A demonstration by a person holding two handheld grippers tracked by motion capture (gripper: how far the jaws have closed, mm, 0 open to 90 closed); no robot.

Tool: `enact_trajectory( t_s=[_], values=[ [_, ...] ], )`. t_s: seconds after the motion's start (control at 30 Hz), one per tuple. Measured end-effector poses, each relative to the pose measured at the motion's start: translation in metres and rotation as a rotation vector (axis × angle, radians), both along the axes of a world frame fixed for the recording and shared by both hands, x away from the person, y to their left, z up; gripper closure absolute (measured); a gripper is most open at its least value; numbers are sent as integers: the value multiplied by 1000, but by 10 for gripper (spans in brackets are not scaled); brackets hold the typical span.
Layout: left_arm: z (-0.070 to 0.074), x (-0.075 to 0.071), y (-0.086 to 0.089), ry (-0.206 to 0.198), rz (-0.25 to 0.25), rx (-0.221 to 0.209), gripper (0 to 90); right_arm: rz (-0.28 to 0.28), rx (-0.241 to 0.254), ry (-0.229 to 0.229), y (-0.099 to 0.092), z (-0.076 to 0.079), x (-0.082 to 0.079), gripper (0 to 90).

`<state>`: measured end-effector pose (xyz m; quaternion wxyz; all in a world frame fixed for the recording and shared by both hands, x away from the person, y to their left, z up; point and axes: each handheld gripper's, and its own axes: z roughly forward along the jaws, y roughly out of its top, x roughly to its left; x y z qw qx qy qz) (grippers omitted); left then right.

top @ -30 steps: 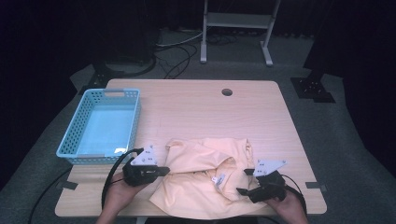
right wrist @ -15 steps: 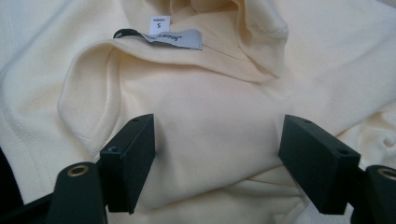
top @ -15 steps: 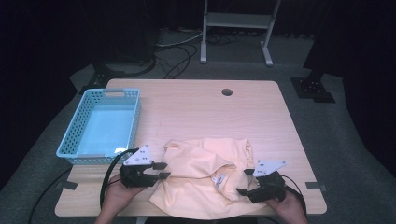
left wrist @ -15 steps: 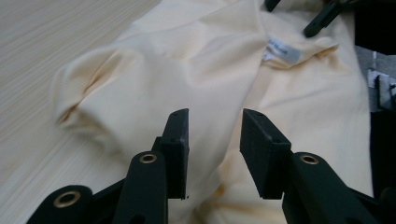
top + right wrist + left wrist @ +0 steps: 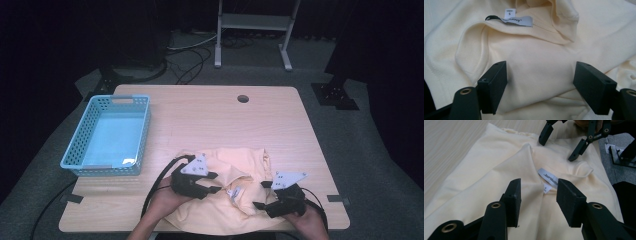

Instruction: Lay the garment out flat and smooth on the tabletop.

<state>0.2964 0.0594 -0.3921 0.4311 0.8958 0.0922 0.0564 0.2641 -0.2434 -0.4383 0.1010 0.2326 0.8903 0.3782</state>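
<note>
The cream shirt (image 5: pixel 227 195) lies crumpled on the desk (image 5: pixel 210 120) beneath both claws. The left claw (image 5: pixel 214 182) has just been opening, gripping nothing; the right claw (image 5: pixel 260 195) gapes, empty. Left of them, the blue basket (image 5: pixel 107 135) holds nothing but a paper scrap.

High view looks down on the table (image 5: pixel 210 125); both gripper views sit close over the shared shirt (image 5: pixel 499 165).

Label (image 5: pixel 548 178) print too small; shirt's (image 5: pixel 227 220) near hem cut off.
</note>
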Motion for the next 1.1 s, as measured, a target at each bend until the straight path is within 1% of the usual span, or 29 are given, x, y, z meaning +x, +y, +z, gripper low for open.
enact_trajectory(
  t_s=[0.17,0.23,0.3,0.33,0.4,0.43,0.47,0.5,0.53,0.57,0.63,0.67,0.8,0.93,1.0,1.1],
  values=[
    [-1,7,-26,-28,-13,59,508,4,4,2,0,-1,1,262],
    [-2,10,-34,-27,-9,75,485,5,5,2,-1,-1,1,262],
    [-3,13,-39,-37,-4,92,483,7,5,0,-1,-1,1,262],
    [-5,15,-41,-31,-3,95,483,7,5,1,-1,-1,1,262],
    [-9,19,-44,-15,0,118,497,9,7,0,-1,-1,1,262],
    [-10,20,-45,-11,1,132,518,10,8,1,-1,-1,1,262],
    [-12,20,-46,-7,1,148,564,10,8,1,-1,-1,1,262],
    [-12,20,-46,-4,-1,159,618,12,9,2,-1,-1,1,262],
    [-12,18,-45,-8,-8,165,691,12,9,1,-1,-1,1,262],
    [-11,17,-44,-21,-9,172,759,13,9,1,-1,-1,1,262],
    [-8,14,-41,-34,-14,179,843,14,9,2,-1,-1,2,262],
    [-7,12,-38,-40,-13,181,860,13,10,2,-1,-1,2,262],
    [-2,3,-21,-47,8,165,869,12,7,4,-1,-1,1,259],
    [2,-7,4,-49,51,132,870,17,5,4,-1,1,1,258],
    [3,-12,18,-49,70,125,870,25,15,2,-2,3,0,257],
    [3,-18,36,-44,100,119,870,42,33,-13,-2,6,-2,258]
  ],
)
